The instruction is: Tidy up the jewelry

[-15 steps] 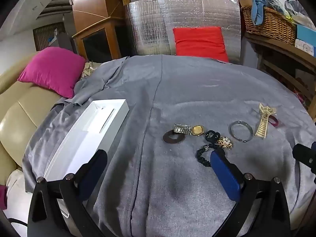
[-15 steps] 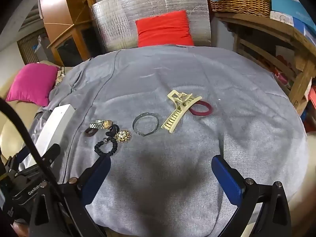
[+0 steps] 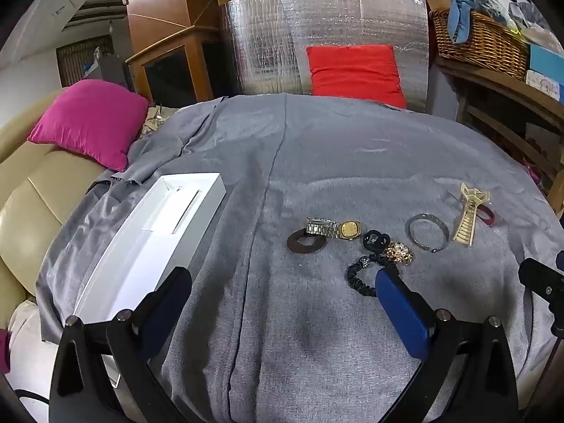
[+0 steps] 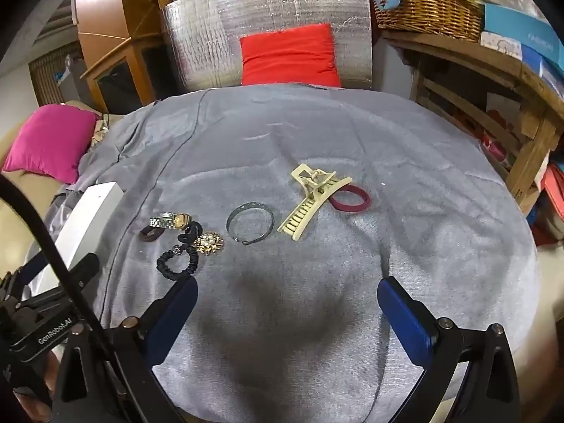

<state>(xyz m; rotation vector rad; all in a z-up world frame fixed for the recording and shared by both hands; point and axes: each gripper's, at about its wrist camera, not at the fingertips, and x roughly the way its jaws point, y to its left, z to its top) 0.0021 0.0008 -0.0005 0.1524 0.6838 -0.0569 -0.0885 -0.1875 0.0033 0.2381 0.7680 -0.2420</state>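
Jewelry lies on a grey cloth (image 3: 317,162). A gold watch (image 3: 335,229) rests by a brown ring (image 3: 306,241), a black scrunchie (image 3: 363,275), a gold brooch (image 3: 400,252), a silver bangle (image 3: 427,232), a cream hair claw (image 3: 467,216) and a maroon band (image 4: 350,199). An open white box (image 3: 155,243) sits at the left. My left gripper (image 3: 282,303) is open and empty, near the scrunchie. My right gripper (image 4: 287,312) is open and empty, in front of the bangle (image 4: 250,224) and claw (image 4: 310,201).
A pink pillow (image 3: 88,123) lies on a beige sofa (image 3: 21,211) at the left. A red cushion (image 3: 354,74) leans on a silver foil panel (image 3: 275,35) behind. A wicker basket (image 3: 479,46) stands on a wooden shelf (image 4: 493,81) at the right.
Both grippers have barely shifted. Nothing on the cloth has moved.
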